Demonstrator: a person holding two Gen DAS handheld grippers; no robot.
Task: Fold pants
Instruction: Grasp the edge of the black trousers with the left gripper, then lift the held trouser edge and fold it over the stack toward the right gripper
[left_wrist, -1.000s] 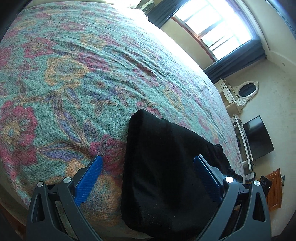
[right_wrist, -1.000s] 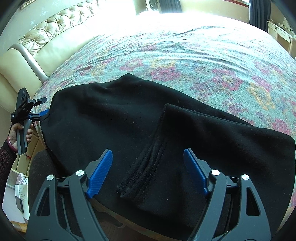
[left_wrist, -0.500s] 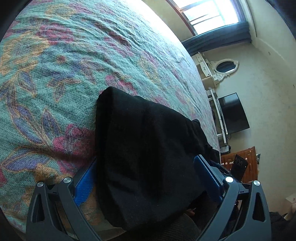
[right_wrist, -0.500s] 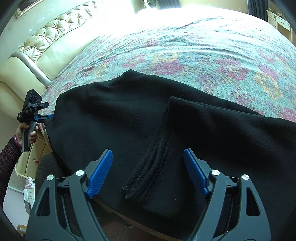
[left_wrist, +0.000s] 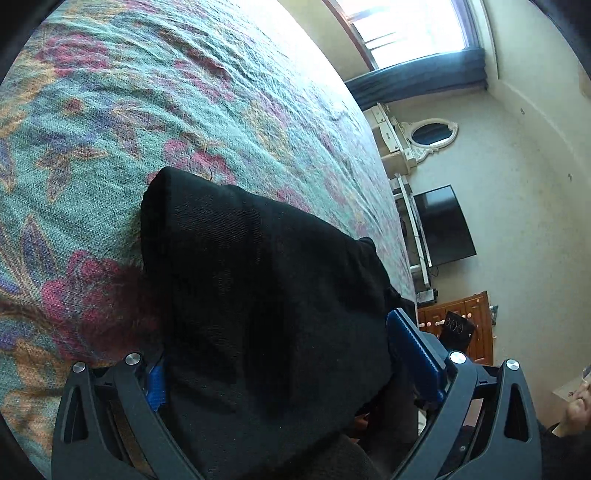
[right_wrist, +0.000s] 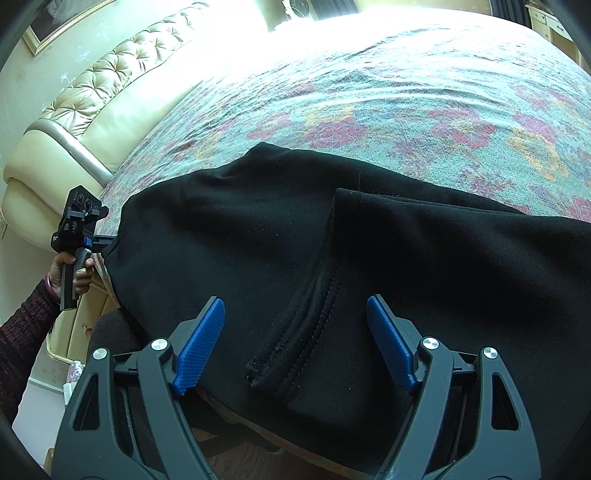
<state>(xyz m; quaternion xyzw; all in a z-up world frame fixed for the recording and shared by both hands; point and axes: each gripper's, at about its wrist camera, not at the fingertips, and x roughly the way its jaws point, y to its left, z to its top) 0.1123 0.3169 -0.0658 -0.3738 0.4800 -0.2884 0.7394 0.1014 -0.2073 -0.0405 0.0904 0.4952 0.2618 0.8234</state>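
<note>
Floral bedspread (left_wrist: 155, 122) fills the left wrist view ahead of the tool; window, oval mirror (left_wrist: 430, 133), dark TV (left_wrist: 445, 225) and wooden cabinet are seen off to the right. Black pants (left_wrist: 258, 295) are draped straight ahead and between the fingers of the left gripper (left_wrist: 275, 360). Fingers are spread wide, one blue pad half-buried under cloth on the left, the other beside the cloth edge on the right. No pinch is seen; fabric lies across the gap rather than being clamped. The right-hand tool appears small at the far right past the blue pad.

Bed (right_wrist: 424, 85) with tufted cream headboard (right_wrist: 96, 96) is shown ahead in the right wrist view. Pants (right_wrist: 240, 229) are spread wide in front of the right gripper (right_wrist: 295, 343), with one layer already lapped over another; a stitched hem or seam edge (right_wrist: 295, 332) runs toward the tool between its fingers. Fingers are held apart, nothing gripped. Far left, the left gripper (right_wrist: 107, 242) is seen at the pants' end, held in a hand (right_wrist: 70, 269).

Progress judged: one fold probably done, garment still long, further folds left.

Only the right view shows the overlap, the seam and the full spread of cloth. Only the left view shows the cloth lying over the left pads.
</note>
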